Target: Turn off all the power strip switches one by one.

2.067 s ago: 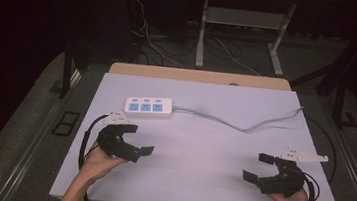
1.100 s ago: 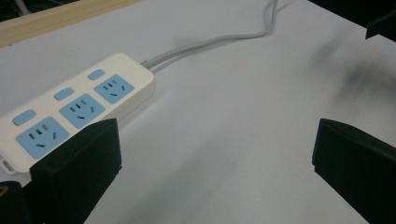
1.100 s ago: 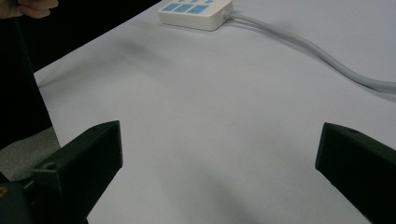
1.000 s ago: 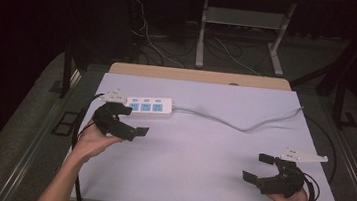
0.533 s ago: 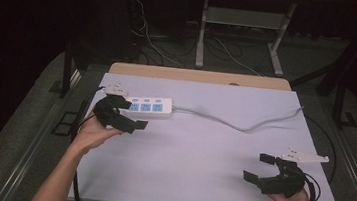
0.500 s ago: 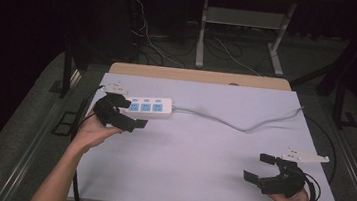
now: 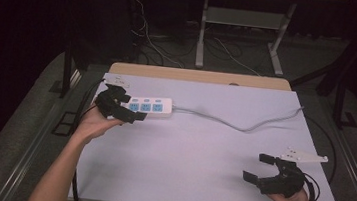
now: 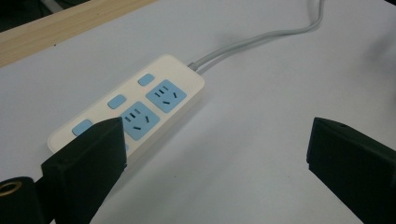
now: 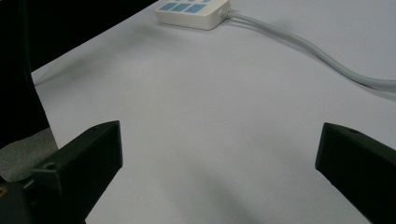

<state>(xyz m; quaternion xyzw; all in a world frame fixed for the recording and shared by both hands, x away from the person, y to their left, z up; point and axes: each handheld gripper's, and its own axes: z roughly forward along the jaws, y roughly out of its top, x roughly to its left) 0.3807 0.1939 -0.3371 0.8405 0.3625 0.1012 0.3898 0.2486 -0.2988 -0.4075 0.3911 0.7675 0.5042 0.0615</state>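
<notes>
The left gripper (image 7: 124, 106), jaws wide, has moved up to the power strip (image 7: 151, 107) at the tabletop's far left, apparently ready to grasp. The right gripper (image 7: 265, 171) waits wide, well apart.

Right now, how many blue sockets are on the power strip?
3, in a row along the power strip: one by the cord end, one in the middle, one at the far end, partly hidden behind the left tool.

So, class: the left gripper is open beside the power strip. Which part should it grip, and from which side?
Grip the power strip across its narrow width, near the free end away from the cable. Its long flat sides are parallel and probably fit the open left gripper. Come from above, since it lies flat on the table.
</notes>
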